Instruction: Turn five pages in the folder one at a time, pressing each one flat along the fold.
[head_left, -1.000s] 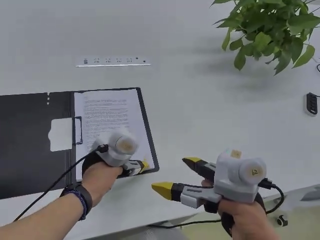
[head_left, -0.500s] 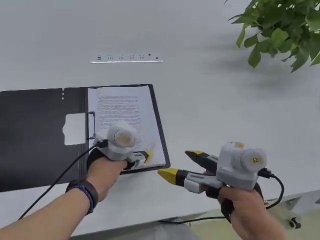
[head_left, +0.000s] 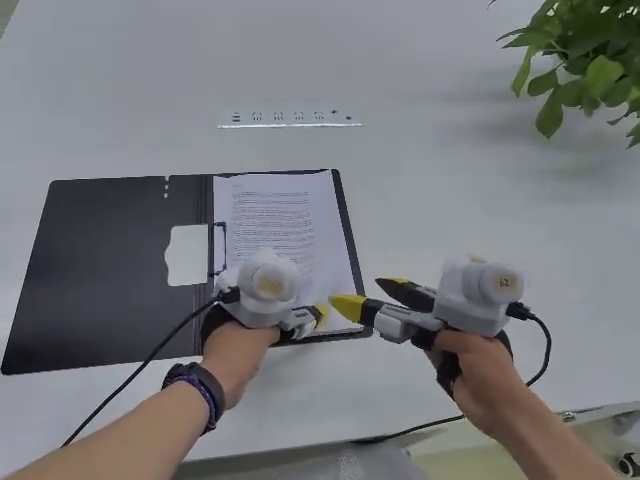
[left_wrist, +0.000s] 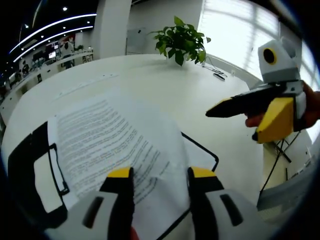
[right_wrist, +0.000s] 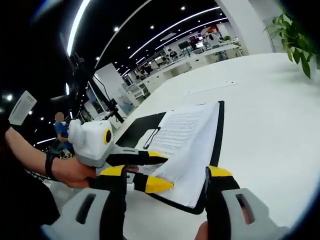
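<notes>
A black folder (head_left: 110, 270) lies open on the white table, with a printed page (head_left: 285, 225) on its right half. My left gripper (head_left: 312, 318) sits at the page's lower right corner. In the left gripper view its yellow-tipped jaws (left_wrist: 160, 175) stand open astride the slightly raised page (left_wrist: 110, 135). My right gripper (head_left: 370, 297) hovers open just right of that corner, pointing left at it. In the right gripper view its jaws (right_wrist: 167, 172) frame the page (right_wrist: 192, 140) corner and the left gripper's tips.
A white power strip (head_left: 290, 118) is set into the table beyond the folder. A potted plant (head_left: 590, 60) stands at the far right. The table's front edge (head_left: 300, 445) runs just below both hands, and cables trail from each gripper.
My right gripper has moved left and up, closing in on the folder's lower right corner. The left gripper stays at the page corner. The head camera has shifted left.
</notes>
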